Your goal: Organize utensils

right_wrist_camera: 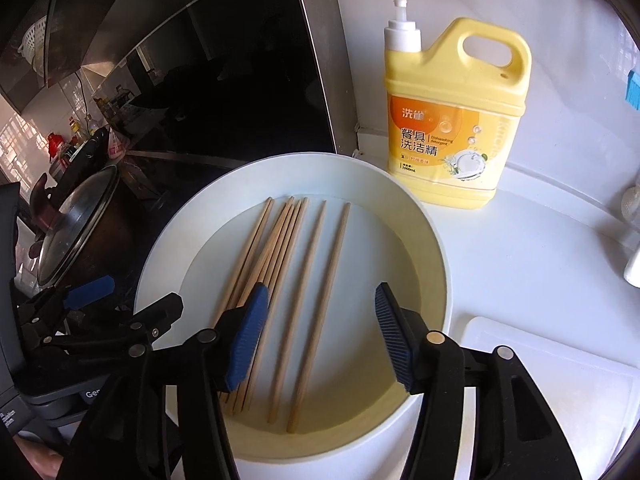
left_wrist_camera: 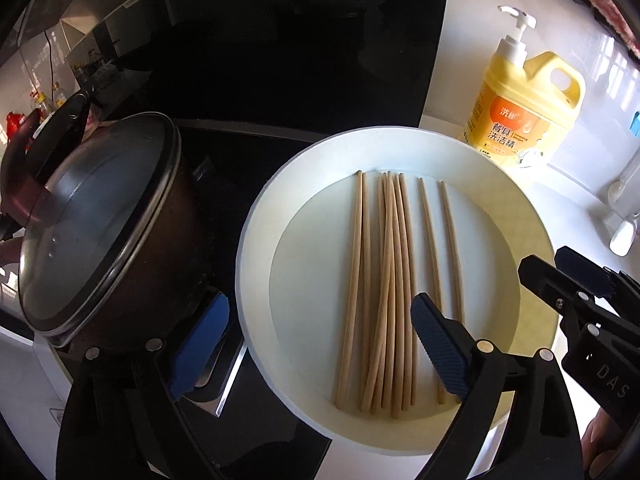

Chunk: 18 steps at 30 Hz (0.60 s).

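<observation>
Wooden chopsticks [right_wrist_camera: 280, 280] lie side by side in a white bowl [right_wrist_camera: 436, 256] on the counter, beside a yellow detergent bottle [right_wrist_camera: 452, 120]. Left gripper [left_wrist_camera: 316, 344] and right gripper [right_wrist_camera: 320, 336] both hover over it with jaws spread, holding nothing. Lidded pot [left_wrist_camera: 100, 224] sits left of the bowl.

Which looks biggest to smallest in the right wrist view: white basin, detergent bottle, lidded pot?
1. White basin
2. Detergent bottle
3. Lidded pot, but it sits farther off and partly cut, so its rank is unsure.
</observation>
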Tool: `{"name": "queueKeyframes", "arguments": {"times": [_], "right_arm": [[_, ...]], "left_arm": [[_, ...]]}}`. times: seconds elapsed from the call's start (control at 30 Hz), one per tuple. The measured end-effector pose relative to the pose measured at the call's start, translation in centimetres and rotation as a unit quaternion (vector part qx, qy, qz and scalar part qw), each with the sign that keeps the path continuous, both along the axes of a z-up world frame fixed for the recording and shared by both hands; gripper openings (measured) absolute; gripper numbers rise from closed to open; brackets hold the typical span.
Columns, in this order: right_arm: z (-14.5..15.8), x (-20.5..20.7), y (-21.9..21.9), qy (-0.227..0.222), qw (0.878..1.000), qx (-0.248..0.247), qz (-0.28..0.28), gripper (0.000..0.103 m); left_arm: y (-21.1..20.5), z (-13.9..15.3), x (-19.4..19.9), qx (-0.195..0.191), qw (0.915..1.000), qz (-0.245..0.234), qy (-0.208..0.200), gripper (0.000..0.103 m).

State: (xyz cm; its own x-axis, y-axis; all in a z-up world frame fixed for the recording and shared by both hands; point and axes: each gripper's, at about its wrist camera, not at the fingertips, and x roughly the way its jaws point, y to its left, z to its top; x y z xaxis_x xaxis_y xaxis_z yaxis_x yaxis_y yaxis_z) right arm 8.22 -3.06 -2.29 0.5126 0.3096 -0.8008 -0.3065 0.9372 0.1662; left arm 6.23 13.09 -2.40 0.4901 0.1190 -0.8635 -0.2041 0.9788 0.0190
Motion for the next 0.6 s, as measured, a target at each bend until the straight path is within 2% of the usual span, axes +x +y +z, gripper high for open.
{"name": "queueKeyframes", "arguments": {"times": [0.13, 0.6], "right_arm": [[0.5, -0.7, -0.5, 0.007, 1.0, -0.003, -0.006, 0.063], [1.7, -2.7, -1.5, 0.037, 0.998, -0.03, -0.043, 0.069]], "left_arm": [[-0.2, 0.8, -0.7, 0.006, 1.0, 0.001, -0.001, 0.094], [-0.6, 2.9, -2.9, -0.001, 0.9999, 0.015, -0.007, 0.096]]}}
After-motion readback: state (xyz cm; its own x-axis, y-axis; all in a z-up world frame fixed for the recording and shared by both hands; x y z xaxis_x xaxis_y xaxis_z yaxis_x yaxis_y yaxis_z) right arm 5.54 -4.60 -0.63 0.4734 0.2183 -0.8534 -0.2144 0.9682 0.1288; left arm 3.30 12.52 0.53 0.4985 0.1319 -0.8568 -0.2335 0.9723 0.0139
